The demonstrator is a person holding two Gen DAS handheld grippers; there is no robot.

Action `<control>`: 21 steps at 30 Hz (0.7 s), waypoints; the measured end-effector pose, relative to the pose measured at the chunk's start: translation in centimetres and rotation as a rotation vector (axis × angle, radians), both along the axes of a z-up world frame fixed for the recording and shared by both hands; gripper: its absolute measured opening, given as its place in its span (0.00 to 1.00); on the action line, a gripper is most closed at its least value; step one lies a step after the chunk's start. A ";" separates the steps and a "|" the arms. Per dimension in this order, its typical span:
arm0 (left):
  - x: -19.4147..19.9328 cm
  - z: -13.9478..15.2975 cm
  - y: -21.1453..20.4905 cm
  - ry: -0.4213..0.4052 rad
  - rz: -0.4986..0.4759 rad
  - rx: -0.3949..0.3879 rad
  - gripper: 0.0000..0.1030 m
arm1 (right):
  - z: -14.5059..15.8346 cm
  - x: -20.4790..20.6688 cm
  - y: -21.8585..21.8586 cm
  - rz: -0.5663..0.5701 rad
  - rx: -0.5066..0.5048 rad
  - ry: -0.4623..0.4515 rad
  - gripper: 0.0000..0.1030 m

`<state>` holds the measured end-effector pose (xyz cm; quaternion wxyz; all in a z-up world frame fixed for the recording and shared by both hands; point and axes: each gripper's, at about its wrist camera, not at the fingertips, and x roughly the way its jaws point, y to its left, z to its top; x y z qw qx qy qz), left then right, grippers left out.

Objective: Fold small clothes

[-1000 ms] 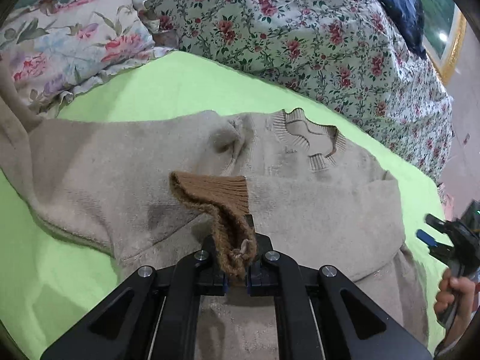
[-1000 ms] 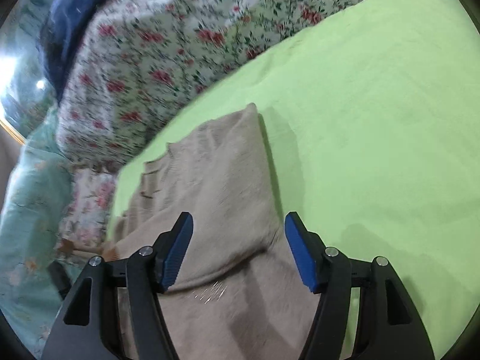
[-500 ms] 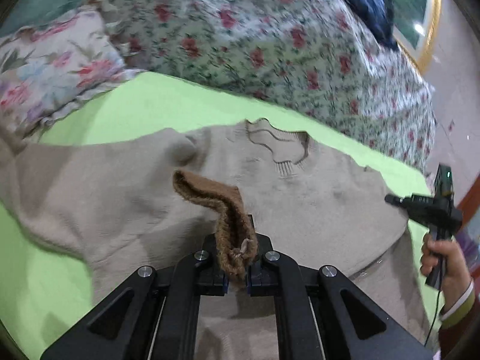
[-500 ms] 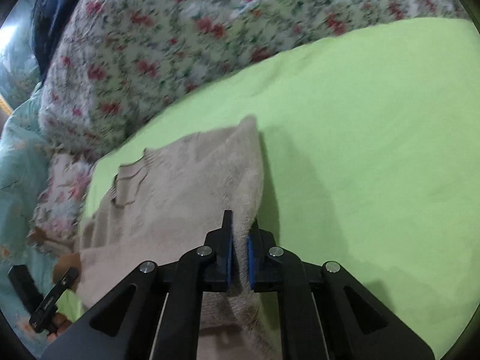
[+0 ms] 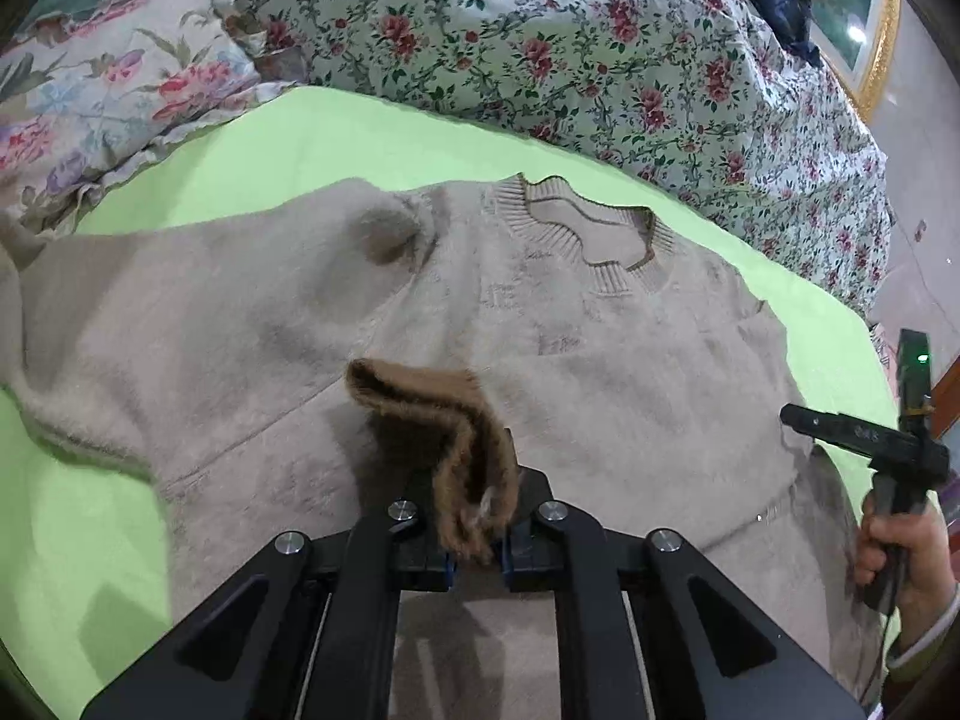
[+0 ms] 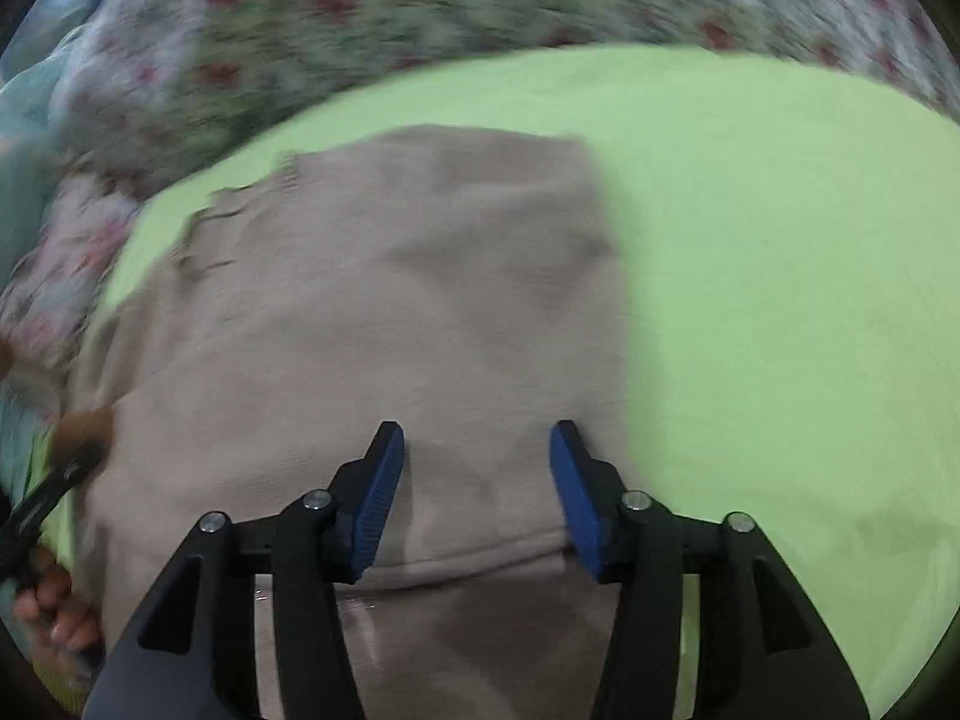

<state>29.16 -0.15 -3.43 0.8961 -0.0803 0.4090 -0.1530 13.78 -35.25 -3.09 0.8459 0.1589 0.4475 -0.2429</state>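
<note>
Sweater (image 5: 540, 360) spread flat on green sheet (image 5: 336, 144), collar far.
Left gripper (image 5: 477, 546) clamps brown cuff (image 5: 444, 420) over the chest; right gripper (image 6: 474, 492), jaws just opening, nothing between them, above right hem.

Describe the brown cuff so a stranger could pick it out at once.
A beige sweater lies spread on the green sheet. Near its middle, the left gripper is shut on the brown cuff, which stands up off the sweater. It is darker and fuzzier than the pale knit around it, unlike the ribbed collar lying flat further up.
</note>
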 end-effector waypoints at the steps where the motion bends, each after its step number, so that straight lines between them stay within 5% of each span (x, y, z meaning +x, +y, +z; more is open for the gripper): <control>1: -0.4 0.1 0.5 -0.001 0.001 0.005 0.12 | 0.3 -0.6 -0.6 -0.027 0.018 -0.021 0.45; 6: -2.7 1.5 4.9 -0.035 0.075 0.039 0.14 | 3.1 -2.7 1.8 -0.003 0.060 -0.116 0.56; 14: -1.1 3.6 16.9 -0.044 0.415 0.054 0.73 | 2.6 -3.6 9.3 0.131 0.160 -0.146 0.62; 21: 4.1 6.5 25.2 -0.078 0.672 0.145 0.84 | 0.5 -4.5 12.3 0.181 0.226 -0.092 0.65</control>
